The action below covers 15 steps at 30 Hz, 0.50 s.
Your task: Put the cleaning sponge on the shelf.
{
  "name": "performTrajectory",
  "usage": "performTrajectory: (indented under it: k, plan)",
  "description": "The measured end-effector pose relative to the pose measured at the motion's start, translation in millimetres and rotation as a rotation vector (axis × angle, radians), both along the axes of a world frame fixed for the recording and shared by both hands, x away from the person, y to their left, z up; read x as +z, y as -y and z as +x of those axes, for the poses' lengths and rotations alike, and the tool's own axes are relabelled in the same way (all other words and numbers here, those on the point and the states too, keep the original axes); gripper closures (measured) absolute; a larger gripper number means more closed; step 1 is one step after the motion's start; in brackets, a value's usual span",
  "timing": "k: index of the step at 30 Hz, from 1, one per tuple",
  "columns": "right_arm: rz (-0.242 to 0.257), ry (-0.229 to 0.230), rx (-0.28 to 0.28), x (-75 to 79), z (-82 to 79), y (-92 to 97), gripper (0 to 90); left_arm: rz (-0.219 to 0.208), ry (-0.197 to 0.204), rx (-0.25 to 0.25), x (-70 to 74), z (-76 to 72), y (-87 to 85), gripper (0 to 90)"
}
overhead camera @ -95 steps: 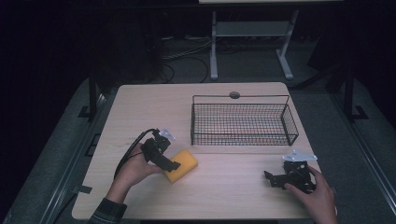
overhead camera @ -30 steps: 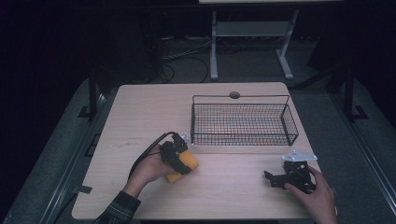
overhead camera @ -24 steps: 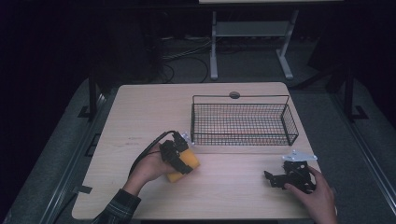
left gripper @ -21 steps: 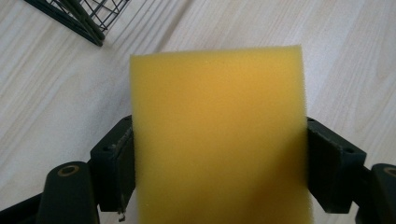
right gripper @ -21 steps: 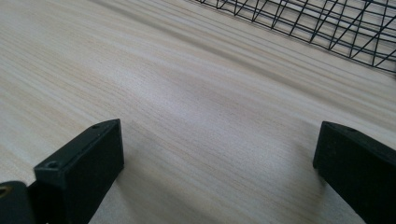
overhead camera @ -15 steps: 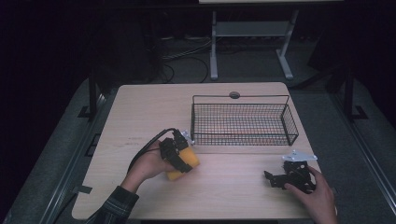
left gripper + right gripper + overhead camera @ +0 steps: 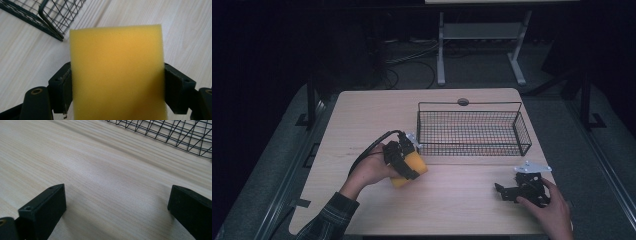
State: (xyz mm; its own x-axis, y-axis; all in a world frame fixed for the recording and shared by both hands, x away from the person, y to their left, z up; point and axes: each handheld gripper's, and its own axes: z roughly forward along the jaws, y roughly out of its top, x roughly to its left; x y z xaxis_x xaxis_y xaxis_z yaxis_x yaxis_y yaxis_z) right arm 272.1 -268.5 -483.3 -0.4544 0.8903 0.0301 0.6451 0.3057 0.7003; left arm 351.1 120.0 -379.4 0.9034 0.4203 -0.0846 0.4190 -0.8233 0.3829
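The yellow sponge (image 7: 116, 72) sits clamped between the left claw (image 7: 404, 162)'s jaws, its long axis running out along them toward the wire basket (image 7: 472, 132), just above the surface (image 7: 447, 200). The left hand (image 7: 369, 172) angles in from the lower left. The right claw (image 7: 512, 192) rests low on the surface, jaws wide apart and empty.

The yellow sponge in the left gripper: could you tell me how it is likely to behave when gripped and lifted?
The yellow sponge is porous foam, so it is probably light and squashy. The left gripper clamps its sides, whose edges look barely dented, so it seems to hold its shape. The rough surface should resist slipping, and a flat block is unlikely to roll.
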Motion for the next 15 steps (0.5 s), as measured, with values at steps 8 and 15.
performTrajectory:
  k: [8, 15]
  plan:
    - [-0.002, 0.001, -0.001, 0.0, 0.0, 0.0, 1.2, -0.012, 0.014, -0.022, 14.1, 5.3, 3.4, 22.5]
    - [-0.002, 0.001, -0.002, 0.0, 0.0, 0.0, 1.2, -0.024, 0.023, -0.035, 25.8, 10.5, 6.8, 22.5]
